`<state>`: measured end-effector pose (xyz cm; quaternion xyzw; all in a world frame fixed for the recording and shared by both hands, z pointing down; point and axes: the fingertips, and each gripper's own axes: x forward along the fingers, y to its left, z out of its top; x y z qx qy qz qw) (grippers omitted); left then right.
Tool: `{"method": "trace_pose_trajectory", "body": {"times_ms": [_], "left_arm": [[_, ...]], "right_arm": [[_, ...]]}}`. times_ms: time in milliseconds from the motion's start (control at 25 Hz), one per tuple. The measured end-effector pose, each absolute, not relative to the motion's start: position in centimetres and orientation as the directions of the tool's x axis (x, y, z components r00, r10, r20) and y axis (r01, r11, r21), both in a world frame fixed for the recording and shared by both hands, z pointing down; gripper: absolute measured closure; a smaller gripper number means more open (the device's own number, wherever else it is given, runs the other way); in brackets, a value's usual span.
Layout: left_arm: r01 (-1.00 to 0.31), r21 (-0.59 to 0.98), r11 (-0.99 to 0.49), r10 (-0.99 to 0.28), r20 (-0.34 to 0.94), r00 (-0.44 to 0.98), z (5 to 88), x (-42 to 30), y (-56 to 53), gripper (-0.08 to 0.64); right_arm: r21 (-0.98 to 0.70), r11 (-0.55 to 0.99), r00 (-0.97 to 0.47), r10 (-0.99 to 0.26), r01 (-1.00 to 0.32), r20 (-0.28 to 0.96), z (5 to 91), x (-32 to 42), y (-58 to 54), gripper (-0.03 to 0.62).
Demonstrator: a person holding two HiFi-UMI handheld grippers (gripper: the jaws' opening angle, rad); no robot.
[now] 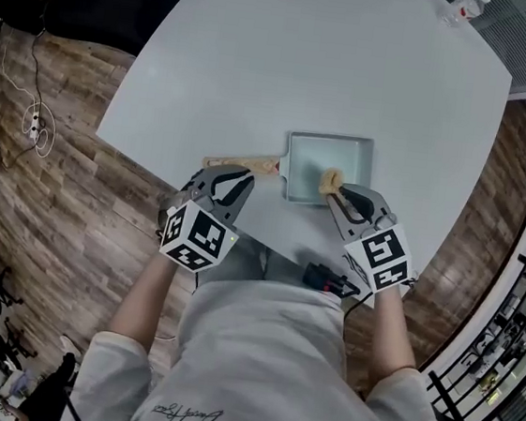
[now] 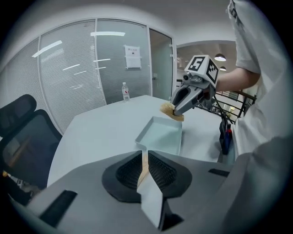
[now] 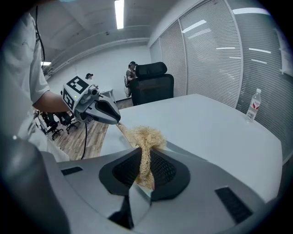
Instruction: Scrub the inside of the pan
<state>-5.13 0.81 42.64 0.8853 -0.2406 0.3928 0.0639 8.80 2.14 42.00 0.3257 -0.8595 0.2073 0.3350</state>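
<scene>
A pale blue rectangular pan (image 1: 330, 161) (image 2: 162, 135) lies on the white table (image 1: 308, 59), its wooden handle (image 1: 242, 164) (image 2: 143, 169) pointing left. My left gripper (image 1: 244, 174) (image 2: 144, 157) is shut on that handle, which fills the narrow gap between the pads. My right gripper (image 1: 337, 193) (image 3: 145, 160) is shut on a tan fibrous scrubber (image 1: 330, 179) (image 3: 145, 137). The scrubber (image 2: 171, 111) hangs over the pan's near right corner, at or just above the rim. The left gripper (image 3: 116, 119) also shows in the right gripper view.
A black device (image 1: 330, 280) (image 2: 224, 137) sits on the table's near edge by the person's body. A water bottle (image 1: 465, 6) (image 2: 125, 91) (image 3: 253, 105) stands at the far edge. Black office chairs (image 2: 23, 132) (image 3: 151, 84) stand beside the table.
</scene>
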Motion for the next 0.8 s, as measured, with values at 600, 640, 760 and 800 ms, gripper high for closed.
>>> {"method": "trace_pose_trajectory", "body": {"times_ms": [600, 640, 760, 800], "left_arm": [[-0.075, -0.075, -0.994, -0.1, 0.904, 0.416, 50.2, -5.2, 0.5, 0.382], [-0.064, -0.073, -0.995, -0.093, 0.909, 0.406, 50.5, -5.3, 0.5, 0.382], [-0.039, -0.072, -0.997, -0.081, 0.919, 0.387, 51.1, -5.3, 0.5, 0.382], [-0.034, -0.07, -0.997, -0.077, 0.92, 0.383, 51.2, -5.3, 0.5, 0.382]], "right_arm": [[-0.077, 0.788, -0.521, -0.327, -0.611, 0.789, 45.5, 7.1, 0.2, 0.523], [-0.056, 0.801, -0.506, -0.321, -0.596, 0.8, 45.9, 7.2, 0.0, 0.523], [0.005, 0.846, -0.461, -0.295, -0.534, 0.837, 47.0, 7.1, -0.7, 0.523], [0.022, 0.86, -0.446, -0.285, -0.509, 0.848, 47.4, 7.0, -0.9, 0.523]]}}
